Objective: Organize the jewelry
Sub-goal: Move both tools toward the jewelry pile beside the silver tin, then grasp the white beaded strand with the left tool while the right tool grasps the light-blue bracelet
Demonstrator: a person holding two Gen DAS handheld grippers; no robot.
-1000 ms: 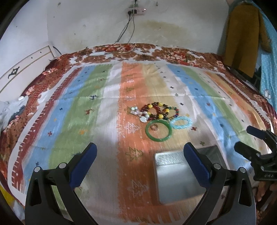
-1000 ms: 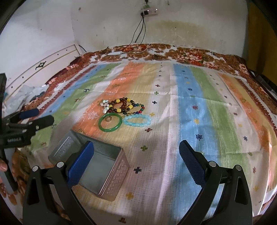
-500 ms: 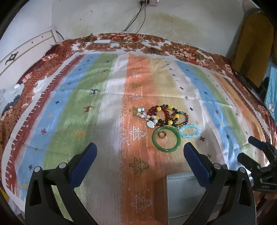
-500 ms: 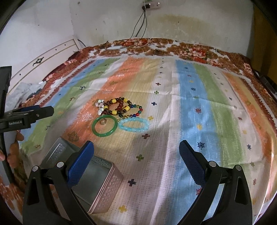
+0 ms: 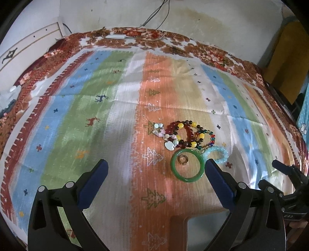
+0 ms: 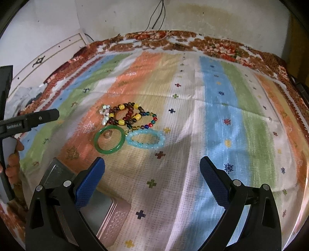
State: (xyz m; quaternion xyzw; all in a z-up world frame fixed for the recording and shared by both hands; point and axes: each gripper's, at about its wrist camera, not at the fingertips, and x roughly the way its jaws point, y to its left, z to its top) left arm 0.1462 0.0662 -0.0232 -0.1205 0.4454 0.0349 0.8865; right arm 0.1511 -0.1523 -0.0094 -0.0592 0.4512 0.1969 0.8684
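Observation:
A pile of jewelry lies on the striped bedspread (image 5: 77,119): a green bangle (image 5: 187,166) with a small brown ring (image 5: 182,159) inside it, a light blue bead bracelet (image 5: 217,154), red and yellow bead bracelets (image 5: 185,133) and a white charm bracelet (image 5: 166,137). The same bangle (image 6: 109,142) and blue bracelet (image 6: 145,139) show in the right wrist view. An open metal tin (image 6: 100,208) sits near the front edge, also seen in the left wrist view (image 5: 204,229). My left gripper (image 5: 154,181) is open and empty, just short of the bangle. My right gripper (image 6: 152,177) is open and empty, in front of the blue bracelet.
The bed fills both views, with a white headboard (image 5: 29,50) at the left and a wall with hanging cables (image 5: 154,11) behind. A yellow garment (image 5: 285,54) hangs at the right. The left gripper's body (image 6: 29,121) shows at the right view's left edge.
Both grippers have moved forward toward the jewelry pile, which now looks larger and nearer. The tin has slid toward the bottom of both views. Both stay open.

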